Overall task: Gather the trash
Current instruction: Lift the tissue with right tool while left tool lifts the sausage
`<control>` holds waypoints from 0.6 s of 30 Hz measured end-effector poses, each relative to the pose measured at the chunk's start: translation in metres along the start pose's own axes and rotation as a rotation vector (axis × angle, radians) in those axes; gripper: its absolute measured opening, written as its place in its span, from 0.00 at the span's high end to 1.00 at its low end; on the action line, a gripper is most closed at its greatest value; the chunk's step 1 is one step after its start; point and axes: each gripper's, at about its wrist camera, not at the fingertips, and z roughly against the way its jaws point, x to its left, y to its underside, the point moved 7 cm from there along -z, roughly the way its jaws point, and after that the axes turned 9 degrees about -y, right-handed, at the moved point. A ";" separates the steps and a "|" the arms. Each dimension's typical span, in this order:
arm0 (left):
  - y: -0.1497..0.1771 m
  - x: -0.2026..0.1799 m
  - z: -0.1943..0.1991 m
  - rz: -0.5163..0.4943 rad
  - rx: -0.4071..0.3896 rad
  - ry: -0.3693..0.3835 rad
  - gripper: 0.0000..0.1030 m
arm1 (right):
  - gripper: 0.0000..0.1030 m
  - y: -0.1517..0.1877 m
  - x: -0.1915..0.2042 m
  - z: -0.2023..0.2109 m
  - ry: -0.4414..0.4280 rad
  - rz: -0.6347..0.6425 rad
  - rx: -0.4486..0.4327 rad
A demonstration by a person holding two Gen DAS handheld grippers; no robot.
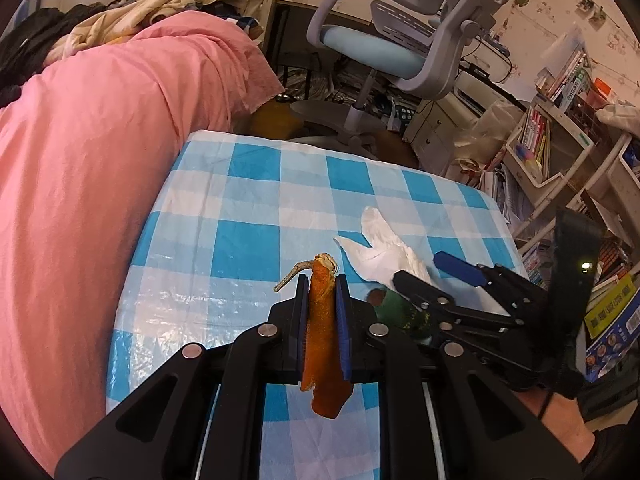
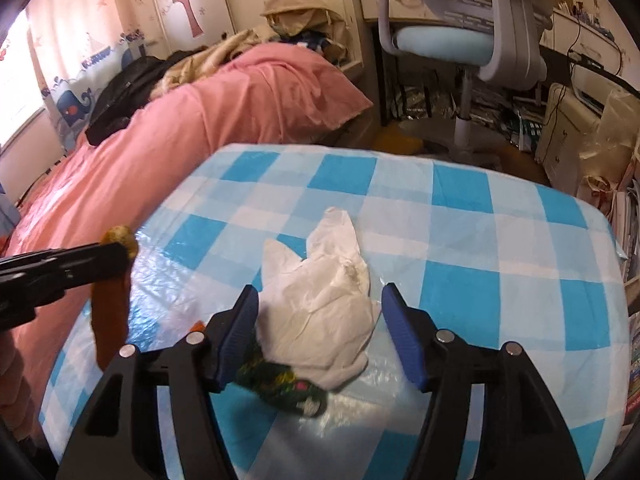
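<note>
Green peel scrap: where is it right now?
On the checked tablecloth, tucked under the near edge of the white tissue. The green peel scrap lies by the open right tool's left finger, not held.

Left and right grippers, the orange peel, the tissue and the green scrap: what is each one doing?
Left gripper: shut on the orange peel.
Orange peel: clamped, hanging above the checked tablecloth.
Right gripper: open, around the tissue.
Tissue: crumpled, lying on the tablecloth.
Green scrap: lying beside the tissue.
</note>
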 end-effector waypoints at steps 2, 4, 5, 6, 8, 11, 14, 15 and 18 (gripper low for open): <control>-0.001 -0.001 -0.002 -0.002 0.003 0.002 0.88 | 0.54 0.002 -0.003 -0.005 -0.030 -0.032 0.012; 0.000 -0.003 -0.003 -0.008 0.004 0.003 0.88 | 0.72 0.003 -0.004 -0.003 -0.041 -0.052 0.000; 0.000 -0.004 -0.002 -0.012 0.004 0.003 0.88 | 0.90 0.002 -0.003 0.001 -0.033 -0.049 -0.005; 0.001 -0.005 -0.001 -0.015 0.003 0.003 0.88 | 0.93 0.001 -0.003 0.004 -0.033 -0.047 -0.014; 0.002 -0.007 0.002 -0.015 0.002 0.006 0.88 | 0.94 0.000 -0.002 0.015 -0.032 -0.048 -0.042; 0.006 -0.010 0.010 -0.022 -0.002 0.012 0.88 | 0.95 -0.001 0.002 0.032 -0.034 -0.056 -0.078; 0.010 -0.014 0.019 -0.038 -0.010 0.016 0.88 | 0.95 -0.001 0.014 0.055 -0.035 -0.029 -0.107; 0.012 -0.015 0.023 -0.043 -0.015 0.017 0.88 | 0.95 0.000 0.019 0.061 -0.032 -0.009 -0.111; 0.019 -0.016 0.035 -0.051 -0.024 0.022 0.88 | 0.95 0.012 0.044 0.085 -0.028 0.083 -0.097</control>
